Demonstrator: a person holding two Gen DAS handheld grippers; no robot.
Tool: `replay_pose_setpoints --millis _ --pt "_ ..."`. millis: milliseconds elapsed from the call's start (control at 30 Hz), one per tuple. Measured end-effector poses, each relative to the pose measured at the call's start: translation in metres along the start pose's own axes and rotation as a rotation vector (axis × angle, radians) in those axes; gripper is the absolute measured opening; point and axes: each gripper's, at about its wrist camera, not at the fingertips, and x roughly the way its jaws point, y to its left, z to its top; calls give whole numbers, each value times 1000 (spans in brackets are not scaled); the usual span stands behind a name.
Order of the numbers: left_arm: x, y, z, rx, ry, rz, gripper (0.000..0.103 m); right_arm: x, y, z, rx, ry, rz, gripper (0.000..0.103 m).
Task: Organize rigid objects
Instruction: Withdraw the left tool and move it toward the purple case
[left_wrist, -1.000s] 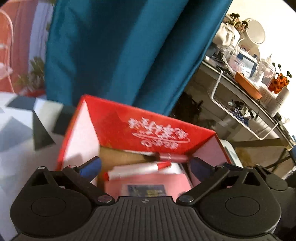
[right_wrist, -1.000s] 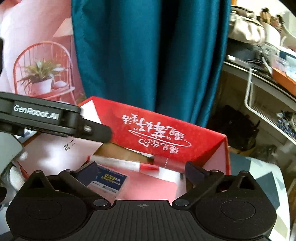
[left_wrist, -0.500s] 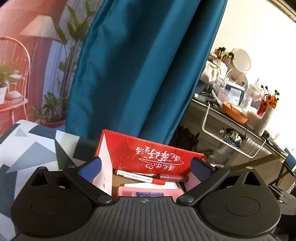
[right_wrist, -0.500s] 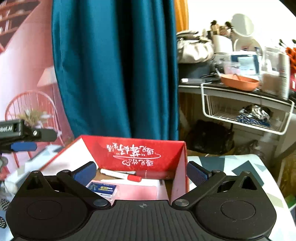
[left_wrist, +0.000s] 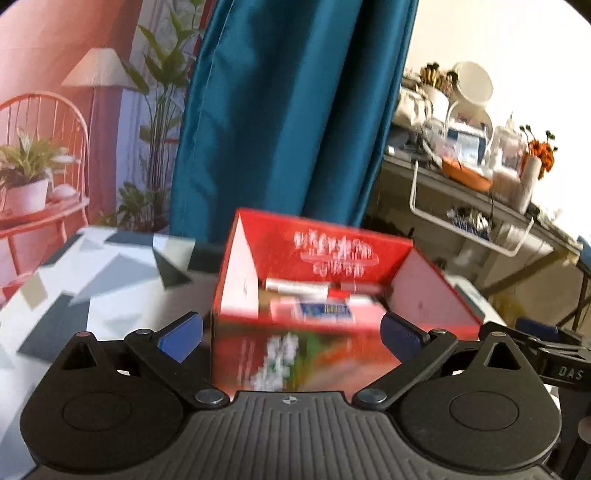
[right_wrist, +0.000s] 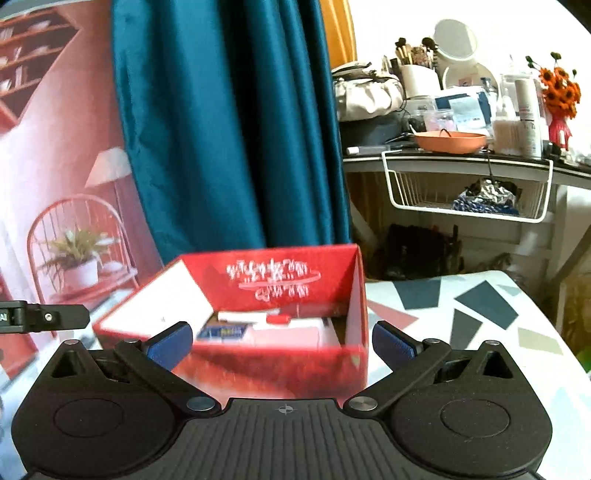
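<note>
Left hand-held gripper (left_wrist: 291, 332), jaws spread, faces red box (left_wrist: 317, 258).

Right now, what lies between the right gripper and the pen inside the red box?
In the right wrist view, the box's near wall and a pink case lie between the open right gripper and the pen.

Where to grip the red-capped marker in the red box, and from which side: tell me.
Grip the marker mid-barrel, coming from above. It lies flat on the pink item near the back wall of the red box, whose walls block a sideways approach. Either open hand-held gripper, probably the right, could straddle the barrel.
</note>
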Motion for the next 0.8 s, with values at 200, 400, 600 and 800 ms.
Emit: replay_pose_setpoints --millis 200,400,600,800 --pt "0 1 -41 11 94 -10 103 -10 4 -36 -79 79 1 103" --pt "4 11 -62 -30 156 7 103 -12 9 -66 -288 144 -18 102" --pt "8 14 -74 -43 174 23 103 -4 -6 -85 -331 216 -30 102" --pt "12 13 -80 -54 187 45 103 4 -16 -95 -378 281 -24 101"
